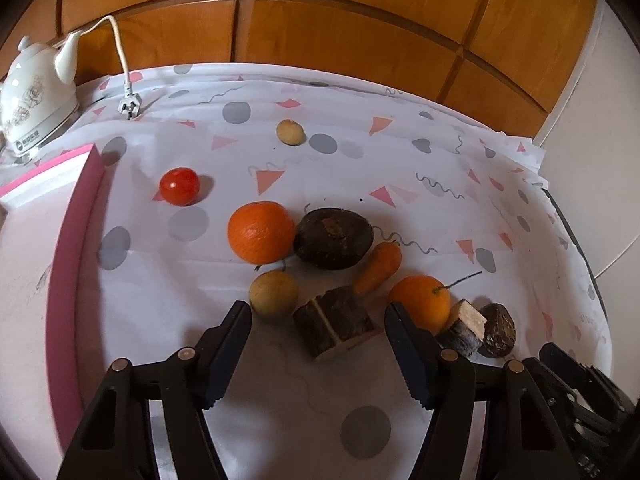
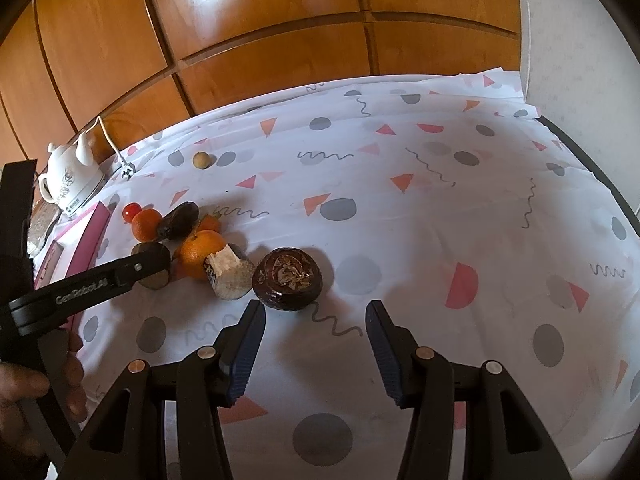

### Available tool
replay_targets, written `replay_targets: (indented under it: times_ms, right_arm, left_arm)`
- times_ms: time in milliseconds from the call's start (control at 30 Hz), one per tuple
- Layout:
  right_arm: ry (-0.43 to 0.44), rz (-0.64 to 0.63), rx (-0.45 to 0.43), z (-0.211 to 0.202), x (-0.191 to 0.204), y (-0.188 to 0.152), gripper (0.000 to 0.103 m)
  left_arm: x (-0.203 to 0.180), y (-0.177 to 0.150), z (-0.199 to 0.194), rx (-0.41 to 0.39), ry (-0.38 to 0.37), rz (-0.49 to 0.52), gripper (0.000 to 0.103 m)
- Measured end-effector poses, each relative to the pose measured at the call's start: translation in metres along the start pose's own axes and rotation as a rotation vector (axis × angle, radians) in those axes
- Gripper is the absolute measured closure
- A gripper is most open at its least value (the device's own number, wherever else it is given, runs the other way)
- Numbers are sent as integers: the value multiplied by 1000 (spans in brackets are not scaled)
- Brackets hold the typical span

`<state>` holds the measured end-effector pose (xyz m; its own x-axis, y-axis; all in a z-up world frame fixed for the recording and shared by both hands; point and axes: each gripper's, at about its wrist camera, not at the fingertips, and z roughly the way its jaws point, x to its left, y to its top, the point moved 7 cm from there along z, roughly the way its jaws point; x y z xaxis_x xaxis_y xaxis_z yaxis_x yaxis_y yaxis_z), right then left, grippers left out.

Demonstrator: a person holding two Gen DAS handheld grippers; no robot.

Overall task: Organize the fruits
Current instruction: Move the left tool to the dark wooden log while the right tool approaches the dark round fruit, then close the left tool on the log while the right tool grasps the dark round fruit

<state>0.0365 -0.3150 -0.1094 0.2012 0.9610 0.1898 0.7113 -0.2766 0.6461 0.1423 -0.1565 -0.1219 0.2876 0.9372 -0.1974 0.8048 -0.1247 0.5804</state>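
Note:
Produce lies clustered on the patterned tablecloth. In the left wrist view I see a red tomato, a large orange, a dark brown tuber, a small carrot, a second orange, a yellowish round fruit, another far back, and a split dark wood chunk. My left gripper is open, jaws either side of the wood chunk. My right gripper is open and empty, just short of a dark round chestnut-like fruit, beside a cut wood piece.
A pink-edged white tray lies at the left. A white kettle and its plug stand at the back left. Wooden panelling backs the table. The left gripper's arm crosses the right wrist view at left.

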Motion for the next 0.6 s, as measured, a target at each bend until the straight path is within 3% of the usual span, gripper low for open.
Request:
replay_targets:
  times_ms: [67,133,400,600]
  right_arm:
    - [5,-9,-2,1,2,2,50]
    - [13,-21,-8,0,6,3,50]
    - [117,-176,-13,5,44,15,54]
    - [109,-287,-1,20,59,24,54]
  left_arm:
    - [1,-2,4,5,-15,8,54]
    - [0,-4,2,-3,-24,26,61]
    - [9,-23,-18,-22,-51,47,62]
    - [15,-40,-32,-60,-27,94,61]
